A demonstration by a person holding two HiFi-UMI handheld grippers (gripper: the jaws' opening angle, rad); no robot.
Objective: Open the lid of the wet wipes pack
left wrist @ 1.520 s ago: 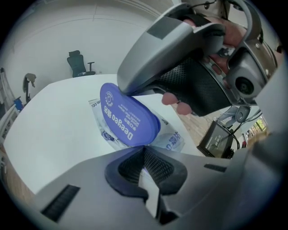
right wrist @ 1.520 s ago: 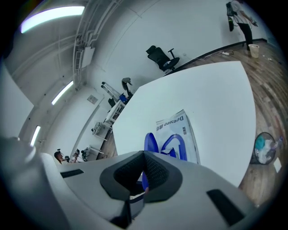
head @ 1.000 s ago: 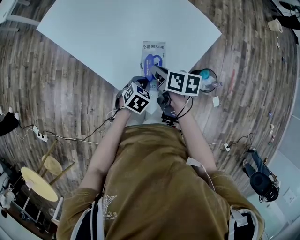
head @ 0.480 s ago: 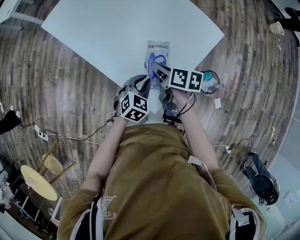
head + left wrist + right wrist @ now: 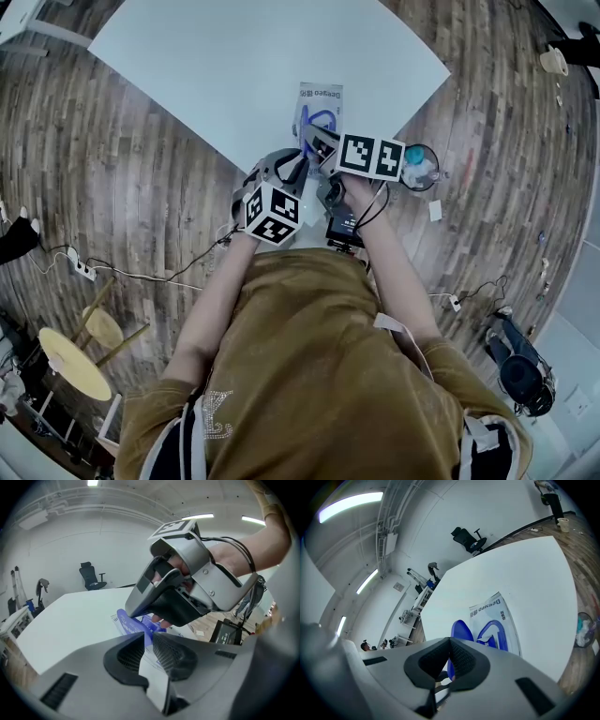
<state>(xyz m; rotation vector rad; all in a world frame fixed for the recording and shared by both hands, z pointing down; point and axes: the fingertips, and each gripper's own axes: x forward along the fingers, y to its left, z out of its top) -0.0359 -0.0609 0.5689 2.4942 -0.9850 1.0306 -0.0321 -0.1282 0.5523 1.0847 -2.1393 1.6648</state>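
We see a white table (image 5: 234, 66) on a wood-plank floor (image 5: 112, 187). Just beside its near corner stands a round bin (image 5: 434, 161) holding what may be crumpled waste. A power strip (image 5: 82, 273) lies near a yellow stool (image 5: 70, 366). A black office chair (image 5: 92, 576) stands beyond the table.

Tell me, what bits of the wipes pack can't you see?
- Head view: the pack's near end is hidden under the left gripper and right gripper.
- Right gripper view: the lid's lower edge disappears behind the jaws.
- Left gripper view: the right gripper covers most of the pack.
- The pack's small print: too tiny to read in any view.
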